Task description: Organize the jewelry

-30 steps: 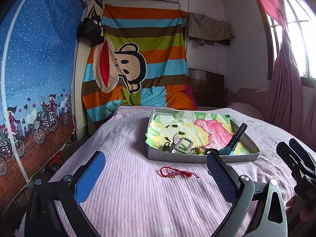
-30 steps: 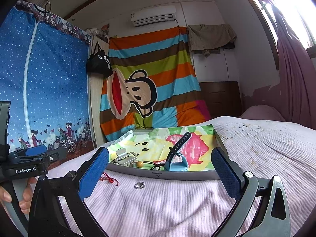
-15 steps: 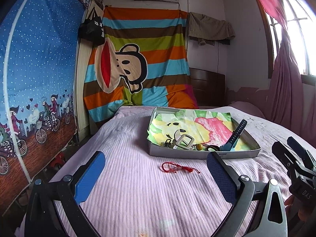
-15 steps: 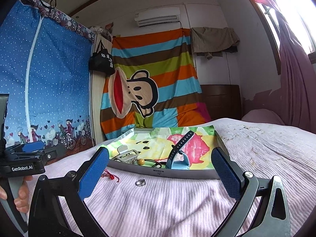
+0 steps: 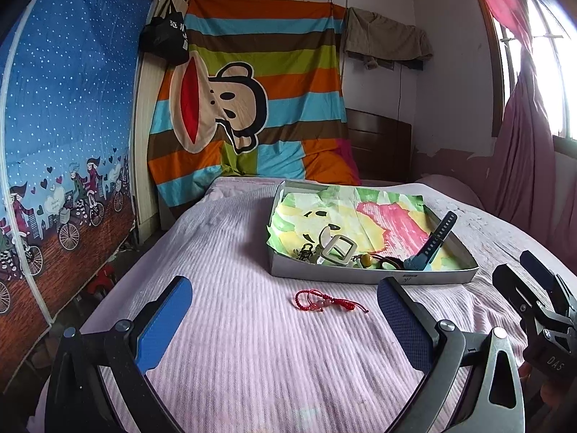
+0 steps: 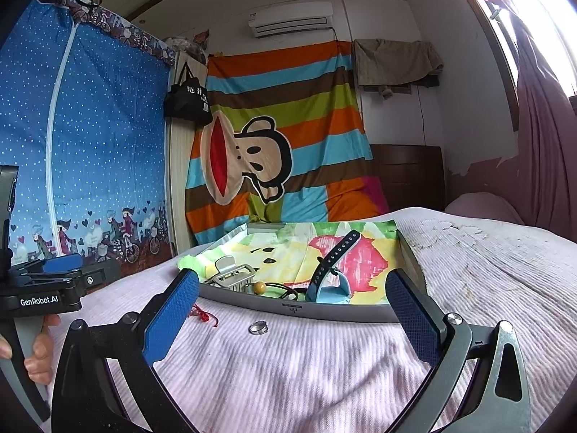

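Daylit window (image 5: 541, 83), pink curtain (image 5: 519, 166), striped monkey sheet (image 5: 252, 108) on wall.

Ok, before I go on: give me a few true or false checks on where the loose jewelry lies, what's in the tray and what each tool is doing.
1. The red bracelet lies on the bedspread, outside the tray. True.
2. The silver ring sits inside the tray. False: it lies on the bedspread in front of it.
3. The left tool grips the bracelet. False: it is open and empty.
4. The right tool is open. True.
5. The dark watch strap is in the tray. True.
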Available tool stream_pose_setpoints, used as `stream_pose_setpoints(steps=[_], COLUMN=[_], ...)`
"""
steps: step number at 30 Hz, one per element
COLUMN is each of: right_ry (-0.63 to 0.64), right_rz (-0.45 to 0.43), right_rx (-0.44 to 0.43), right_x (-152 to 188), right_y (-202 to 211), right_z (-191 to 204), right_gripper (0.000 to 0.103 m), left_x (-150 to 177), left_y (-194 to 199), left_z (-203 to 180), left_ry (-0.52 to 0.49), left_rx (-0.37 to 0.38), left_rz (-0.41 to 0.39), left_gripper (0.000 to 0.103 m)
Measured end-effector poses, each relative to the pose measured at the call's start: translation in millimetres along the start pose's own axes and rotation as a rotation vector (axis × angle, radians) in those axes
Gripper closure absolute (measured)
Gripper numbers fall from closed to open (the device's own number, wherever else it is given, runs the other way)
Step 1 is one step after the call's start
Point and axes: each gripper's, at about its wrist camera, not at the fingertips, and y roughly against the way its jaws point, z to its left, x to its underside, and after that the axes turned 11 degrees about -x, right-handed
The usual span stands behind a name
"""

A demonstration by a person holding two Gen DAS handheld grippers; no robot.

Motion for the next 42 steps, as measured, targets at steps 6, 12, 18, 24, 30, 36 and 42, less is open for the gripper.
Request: stream_pose_setpoints(steps=[6,12,18,24,30,36,42], right_ry=[-0.004,-0.034,-0.054,-0.061,-0.086,-0.086,-0.110], right_rz=[0.079,0.145,0.231,0.307,0.386,0.438,0.498], right_rx=[-0.013,-0.035,-0.029,-0.057,-0.106,-0.153,-0.199], right_x=[1.3,5.3,14.2,24.6,35.3,43.6,54.0], right_y=[-23.6,-44.6,-67.9,-91.0,-114.6,-132.2,-150.5], right_z=[-4.2,-12.4,-18.9,-19.8,-22.9,-17.5,-15.3], right_gripper=[0.001,0.001,0.001,0.017,0.043,0.060,0.064], left_x=[-4.2,-7.7,-5.0,-2.8,0.1,4.6,8.7], left_y=[-22.1,-42.1,-57.7,-71.6,-90.6,-107.0,-113.9], left_z=[-3.0,-5.3,-10.7,-17.8,-23.7,-29.3,-32.2], left_ry=[-0.022,-0.034,-0.051,-0.070,-0.066,-0.065,-0.072], left_rx=[0.004,0.003,0.026,0.075,0.132,0.156,0.164], left_rz=[0.077,0.155,0.214,0.265,0.340,0.401,0.426], left_gripper=[0.000,0.000,0.000,0.019,0.045,0.061,0.080])
